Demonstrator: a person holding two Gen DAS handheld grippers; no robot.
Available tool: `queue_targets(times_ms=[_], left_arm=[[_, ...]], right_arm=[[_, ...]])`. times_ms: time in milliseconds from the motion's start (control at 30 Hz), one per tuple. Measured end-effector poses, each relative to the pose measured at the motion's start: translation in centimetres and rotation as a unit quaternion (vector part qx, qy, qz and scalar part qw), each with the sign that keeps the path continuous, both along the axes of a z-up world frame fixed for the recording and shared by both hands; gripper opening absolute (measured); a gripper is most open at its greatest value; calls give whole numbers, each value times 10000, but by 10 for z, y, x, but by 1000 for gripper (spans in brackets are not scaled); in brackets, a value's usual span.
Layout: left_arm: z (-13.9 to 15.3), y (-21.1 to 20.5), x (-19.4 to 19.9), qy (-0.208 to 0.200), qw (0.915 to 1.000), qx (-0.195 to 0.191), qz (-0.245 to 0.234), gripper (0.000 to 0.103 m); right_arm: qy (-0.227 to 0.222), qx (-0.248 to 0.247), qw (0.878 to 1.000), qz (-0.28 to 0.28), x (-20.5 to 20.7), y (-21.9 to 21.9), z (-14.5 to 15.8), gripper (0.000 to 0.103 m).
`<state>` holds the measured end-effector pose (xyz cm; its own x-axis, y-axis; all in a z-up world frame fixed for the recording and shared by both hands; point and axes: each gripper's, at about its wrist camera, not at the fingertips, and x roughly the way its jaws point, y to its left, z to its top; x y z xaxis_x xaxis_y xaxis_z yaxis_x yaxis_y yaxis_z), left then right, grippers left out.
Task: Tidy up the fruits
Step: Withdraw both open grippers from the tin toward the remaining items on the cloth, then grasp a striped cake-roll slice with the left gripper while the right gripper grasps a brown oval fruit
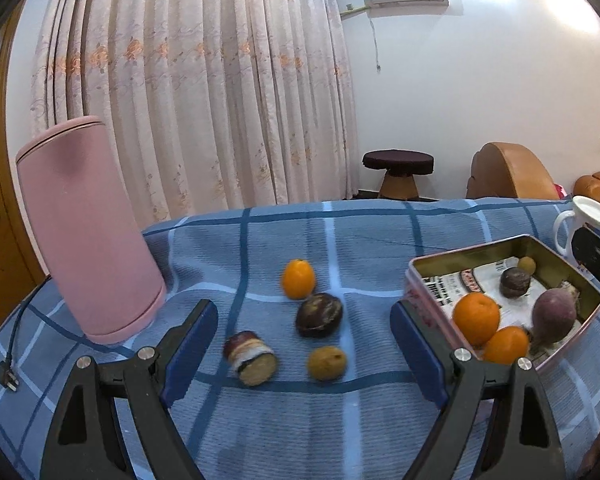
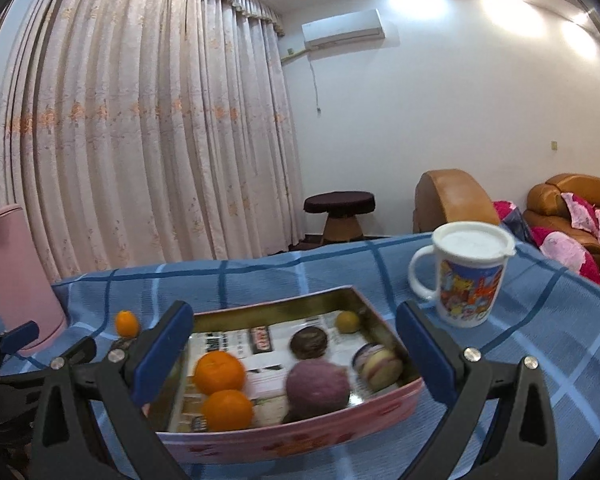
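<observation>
While my left gripper (image 1: 304,350) hangs over the blue checked cloth (image 1: 260,420), its jaws stand wide apart with nothing between the pads. Left wrist view: four loose fruits lie in the gap ahead, a small orange one (image 1: 298,279) farthest, a dark purple one (image 1: 319,315) just nearer, a brownish-yellow one (image 1: 327,363) and a cut striped piece (image 1: 251,358) closest. All four sit apart from each other, with bare cloth around them and toward me. Pink cylinder (image 1: 88,224) stands upright at the left, near the left pad; a black plug (image 1: 8,374) lies beside the cloth's left edge. Tin box (image 1: 420,268) sits right, its near corner just beside my right pad, fruit inside. Right wrist view: right gripper (image 2: 294,354) also wide apart, empty, straddling the tin (image 2: 292,432). Inside: two oranges (image 2: 220,372) touching at the near left, purple fruit (image 2: 318,386) near middle, cut piece (image 2: 378,364) right, dark round one (image 2: 309,343) and small yellow one (image 2: 348,321) at the back. Lidded mug (image 2: 466,276) stands past the tin's right corner, near the right pad. Cloth's far edge is well beyond the tin.
</observation>
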<state>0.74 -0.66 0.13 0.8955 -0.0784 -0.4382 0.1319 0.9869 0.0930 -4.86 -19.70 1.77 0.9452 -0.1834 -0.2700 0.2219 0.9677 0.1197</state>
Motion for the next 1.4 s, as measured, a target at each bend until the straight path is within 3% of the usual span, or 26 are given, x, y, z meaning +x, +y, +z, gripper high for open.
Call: queue_targets(times_ms=[267, 700, 800, 967, 1067, 1167, 1400], left_arm=[[-2, 28, 7, 8, 9997, 138, 177, 89], [-5, 82, 27, 199, 9988, -3, 439, 89], [-7, 103, 37, 348, 9970, -88, 680, 89], [-13, 131, 51, 632, 9919, -68, 1100, 89], [-14, 144, 57, 735, 9889, -56, 1287, 89], [-14, 153, 60, 859, 9871, -213, 1334, 89], [-12, 148, 62, 913, 9886, -200, 1182, 89]], right_arm=[[7, -37, 9998, 204, 7, 37, 0, 103], [132, -200, 9983, 533, 24, 88, -3, 103], [216, -277, 9972, 659, 29, 99, -4, 94], [586, -347, 9928, 988, 46, 118, -9, 68], [934, -302, 9851, 1412, 61, 130, -15, 67], [1434, -405, 9736, 1727, 78, 147, -25, 56], [2283, -384, 9504, 2078, 104, 163, -48, 49]])
